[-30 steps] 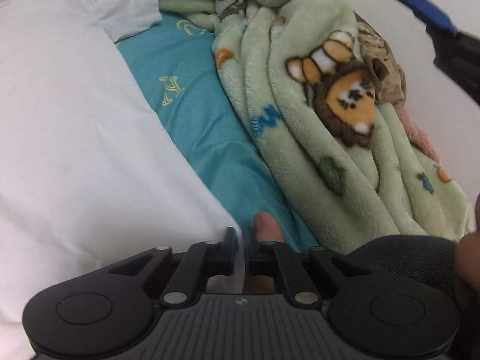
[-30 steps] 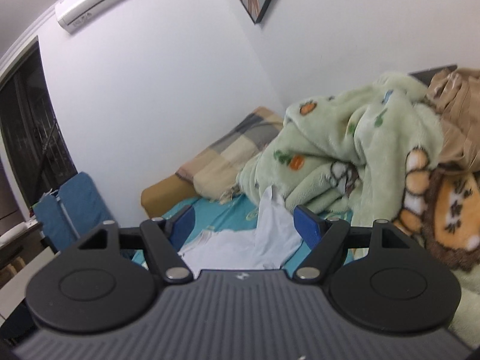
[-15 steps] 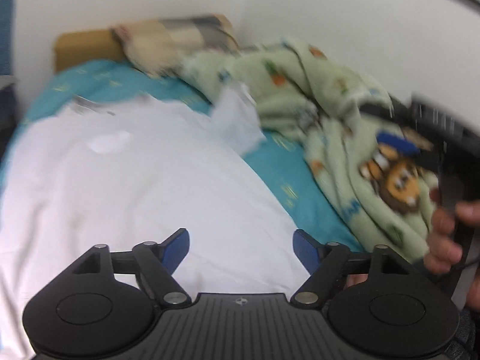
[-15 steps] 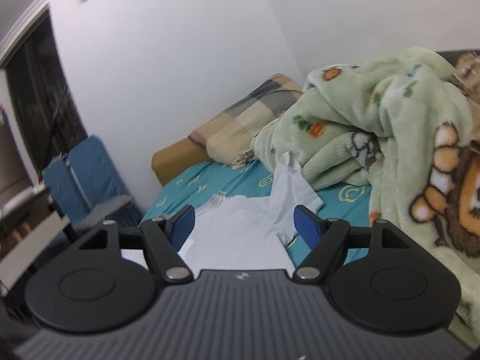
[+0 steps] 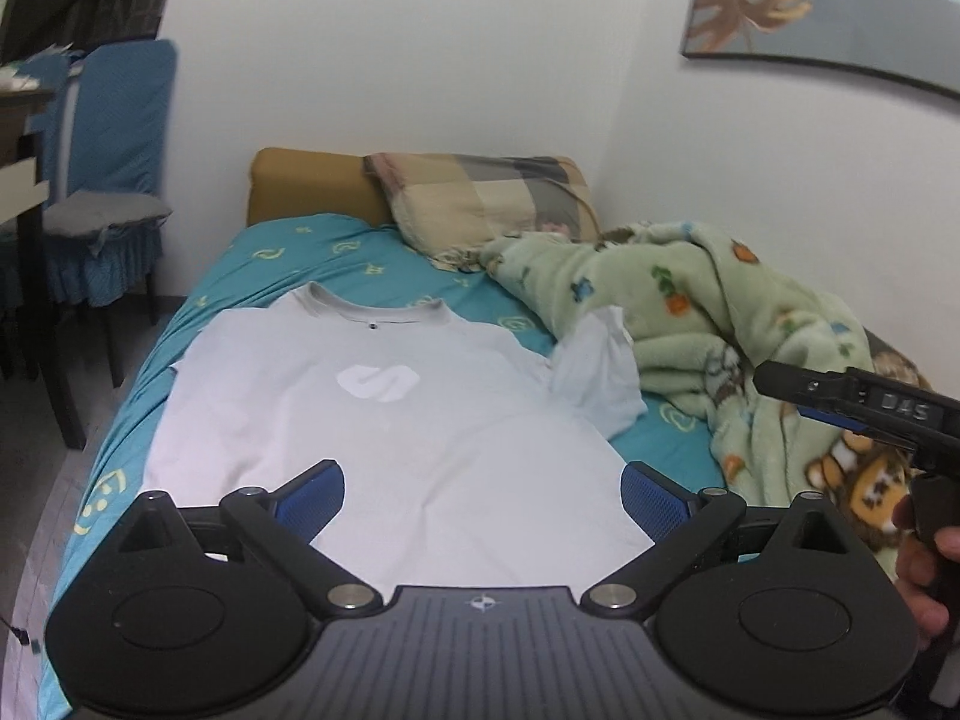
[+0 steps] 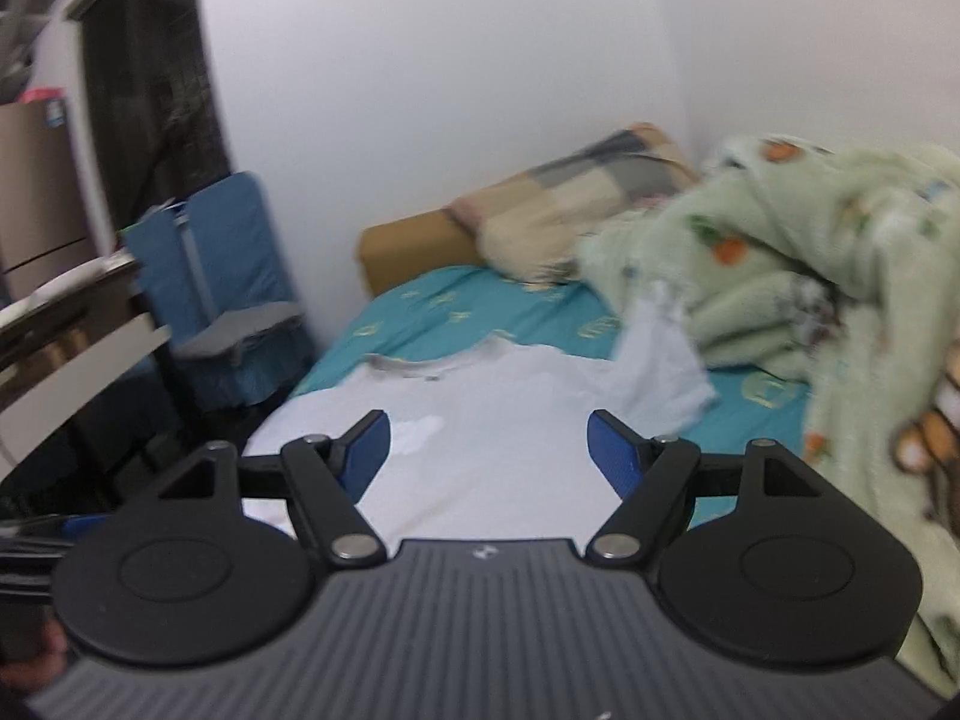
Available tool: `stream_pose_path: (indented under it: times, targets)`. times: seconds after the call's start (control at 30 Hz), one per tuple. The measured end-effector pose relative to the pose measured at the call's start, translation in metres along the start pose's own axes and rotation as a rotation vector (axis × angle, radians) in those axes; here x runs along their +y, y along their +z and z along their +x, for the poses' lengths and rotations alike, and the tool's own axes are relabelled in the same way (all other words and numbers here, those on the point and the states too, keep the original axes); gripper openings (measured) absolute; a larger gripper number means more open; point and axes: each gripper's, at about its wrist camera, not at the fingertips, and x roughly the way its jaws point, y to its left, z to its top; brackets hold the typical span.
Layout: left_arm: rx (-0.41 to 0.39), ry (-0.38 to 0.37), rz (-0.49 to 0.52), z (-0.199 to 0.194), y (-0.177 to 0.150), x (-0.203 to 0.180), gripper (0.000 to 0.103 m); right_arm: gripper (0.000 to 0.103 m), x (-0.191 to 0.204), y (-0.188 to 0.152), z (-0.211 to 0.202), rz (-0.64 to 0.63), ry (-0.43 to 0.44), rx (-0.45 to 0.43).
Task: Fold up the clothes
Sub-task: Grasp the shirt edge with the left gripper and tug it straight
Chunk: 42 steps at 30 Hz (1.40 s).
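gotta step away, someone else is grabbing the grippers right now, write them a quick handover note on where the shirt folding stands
Left gripper: open, holding nothing, raised above the lower half of the shirt.
Right gripper: open, holding nothing, also above the shirt.
White t-shirt: spread flat, front up, on the teal bedsheet, collar toward the pillow. Its sleeve on the blanket side sticks up, crumpled against the green blanket. The other sleeve seems to hang over the bed edge.
Done: shirt laid out; no fold visible yet.
Left: flatten the crumpled sleeve, fold both sleeves and sides in, then fold bottom to collar.
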Motion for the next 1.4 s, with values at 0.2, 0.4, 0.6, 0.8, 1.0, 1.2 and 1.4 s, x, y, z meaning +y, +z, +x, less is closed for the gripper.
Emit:
stream_pose_path:
  times: [0.2, 0.4, 0.6, 0.8, 1.0, 1.2, 1.4]
  targets:
    - [0.071, 0.103, -0.191, 0.049, 0.039, 0.090, 0.099, 0.074, 0.022, 0.034, 0.048, 0.090, 0.093, -0.011]
    - [0.036, 0.198, -0.463, 0.113, 0.067, 0.215, 0.087, 0.074, 0.000, 0.000, 0.120, 0.131, 0.044, 0.081]
    - [-0.019, 0.268, -0.634, 0.186, 0.072, 0.298, 0.066, 0.075, -0.029, -0.033, 0.189, 0.189, -0.021, 0.239]
    - [-0.025, 0.315, -0.778, 0.241, 0.046, 0.358, 0.050, 0.074, -0.040, -0.055, 0.227, 0.234, -0.095, 0.318]
    - [-0.038, 0.246, -0.765, 0.263, 0.039, 0.367, 0.024, 0.073, -0.042, -0.059, 0.234, 0.248, -0.111, 0.338]
    - [0.014, 0.200, -0.573, 0.270, 0.083, 0.355, 0.002, 0.073, -0.030, -0.058, 0.230, 0.199, -0.119, 0.332]
    - [0.053, 0.412, -0.351, 0.280, 0.176, 0.373, 0.002, 0.073, -0.027, -0.059, 0.240, 0.173, -0.137, 0.330]
